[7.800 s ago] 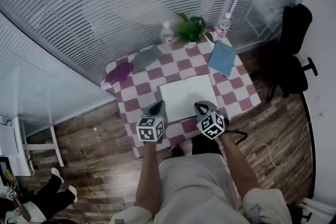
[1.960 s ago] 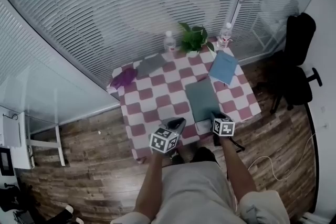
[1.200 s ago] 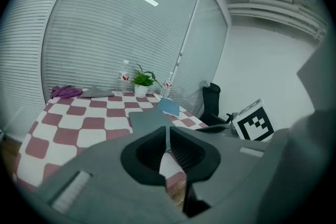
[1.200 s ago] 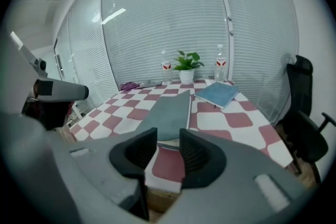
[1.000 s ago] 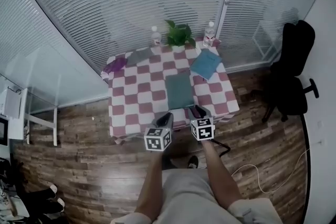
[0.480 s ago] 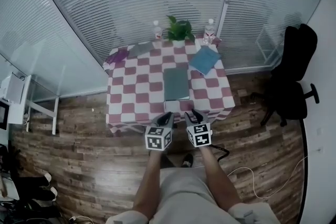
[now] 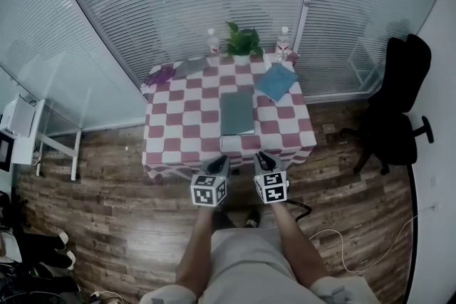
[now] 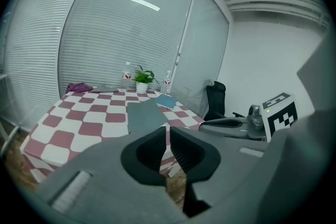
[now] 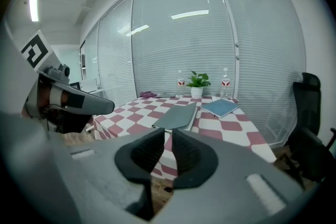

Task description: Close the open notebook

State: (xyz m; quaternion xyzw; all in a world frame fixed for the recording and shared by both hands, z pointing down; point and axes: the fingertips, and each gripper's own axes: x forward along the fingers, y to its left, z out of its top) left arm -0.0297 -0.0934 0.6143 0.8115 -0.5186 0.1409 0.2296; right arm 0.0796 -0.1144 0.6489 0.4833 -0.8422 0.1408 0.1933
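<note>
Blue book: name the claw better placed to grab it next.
Right, likely. The blue book lies on the right of the table, nearer the right claw than the left claw. The right one's jaws have just been closing on nothing.

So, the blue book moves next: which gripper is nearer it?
Right. The right gripper, jaws just closing on nothing, hangs off the table's near edge, in line with the blue book; the left gripper hangs farther left.

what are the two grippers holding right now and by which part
Nothing. The left gripper is shut on air; the right gripper has just been closing its jaws, nothing between them. The notebook lies closed on the table, untouched.
</note>
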